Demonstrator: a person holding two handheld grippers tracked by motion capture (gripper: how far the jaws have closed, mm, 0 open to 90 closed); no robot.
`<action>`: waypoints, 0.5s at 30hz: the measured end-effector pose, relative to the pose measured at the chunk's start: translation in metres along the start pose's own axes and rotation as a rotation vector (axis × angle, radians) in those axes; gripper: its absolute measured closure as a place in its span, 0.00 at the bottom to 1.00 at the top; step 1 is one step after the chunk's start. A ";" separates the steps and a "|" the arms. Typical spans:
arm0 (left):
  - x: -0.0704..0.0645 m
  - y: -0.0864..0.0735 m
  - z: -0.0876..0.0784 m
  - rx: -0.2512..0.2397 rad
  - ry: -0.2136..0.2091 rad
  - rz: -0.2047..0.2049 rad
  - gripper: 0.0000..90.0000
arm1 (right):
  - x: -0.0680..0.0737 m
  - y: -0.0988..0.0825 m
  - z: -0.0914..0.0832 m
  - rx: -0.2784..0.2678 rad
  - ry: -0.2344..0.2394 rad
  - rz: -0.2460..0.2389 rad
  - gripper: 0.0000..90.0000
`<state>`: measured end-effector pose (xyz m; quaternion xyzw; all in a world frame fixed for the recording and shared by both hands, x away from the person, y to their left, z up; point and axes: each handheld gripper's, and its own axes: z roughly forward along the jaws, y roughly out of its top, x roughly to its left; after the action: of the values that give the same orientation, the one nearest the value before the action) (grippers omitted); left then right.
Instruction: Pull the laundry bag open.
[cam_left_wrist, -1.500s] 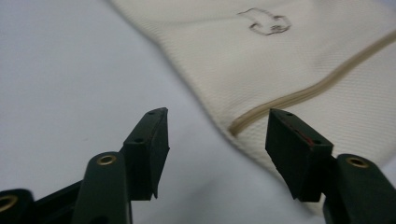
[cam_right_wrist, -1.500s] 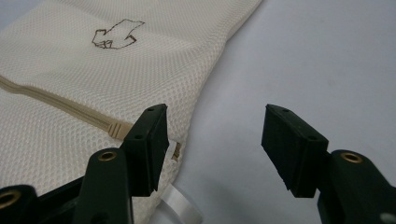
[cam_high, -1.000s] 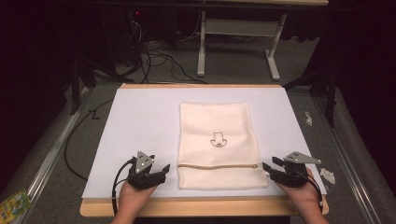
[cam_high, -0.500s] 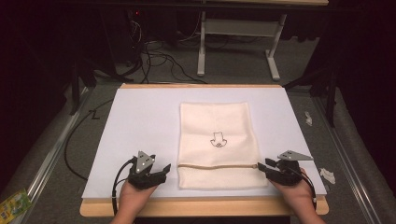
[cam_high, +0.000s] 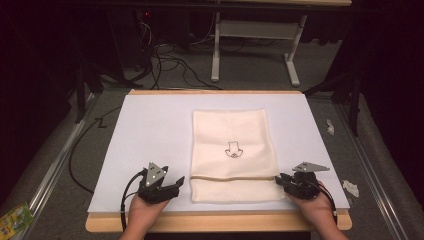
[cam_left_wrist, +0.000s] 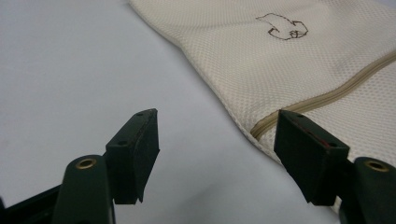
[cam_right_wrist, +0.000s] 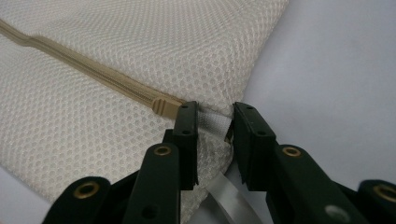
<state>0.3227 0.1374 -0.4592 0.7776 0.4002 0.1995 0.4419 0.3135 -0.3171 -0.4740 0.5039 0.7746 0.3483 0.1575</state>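
A cream mesh bag (cam_high: 232, 150) (cam_left_wrist: 303, 56) (cam_right_wrist: 116, 46) lies flat on the white sheet (cam_high: 150, 130). It carries a small drawn logo (cam_high: 233, 149), and a tan zipper (cam_high: 235, 176) (cam_left_wrist: 327, 93) (cam_right_wrist: 93, 70) runs across its near end. My left gripper (cam_high: 177, 184) (cam_left_wrist: 217, 116) rests on the sheet just left of the bag's near corner, open with nothing between its jaws. My right gripper (cam_high: 279, 179) (cam_right_wrist: 214, 109) sits at the bag's right edge by the zipper's end stop (cam_right_wrist: 166, 103). Its jaws are closed in on a white fold of the bag's edge.
The wooden table edge (cam_high: 215, 220) runs close in front of both hands. Crumpled white scraps (cam_high: 351, 187) lie on the grey floor at the right. A green packet (cam_high: 12, 217) is at the lower left. Black cables (cam_high: 90, 135) trail off the table's left side.
My right gripper has slid left up to the bag's right edge and narrowed its jaws onto it. The left gripper has stayed put.
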 end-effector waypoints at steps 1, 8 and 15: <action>0.000 0.000 0.000 0.000 0.000 0.000 0.35 | 0.001 0.000 0.000 -0.003 0.001 -0.004 0.83; -0.005 0.004 0.000 -0.008 -0.045 -0.019 0.41 | 0.001 0.001 -0.002 -0.013 0.017 -0.023 0.91; -0.021 0.011 0.004 -0.014 -0.108 -0.020 0.40 | 0.002 0.003 -0.009 -0.046 0.009 -0.050 0.93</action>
<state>0.3176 0.1159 -0.4511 0.7800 0.3820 0.1557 0.4705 0.3089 -0.3175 -0.4658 0.4791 0.7795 0.3640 0.1742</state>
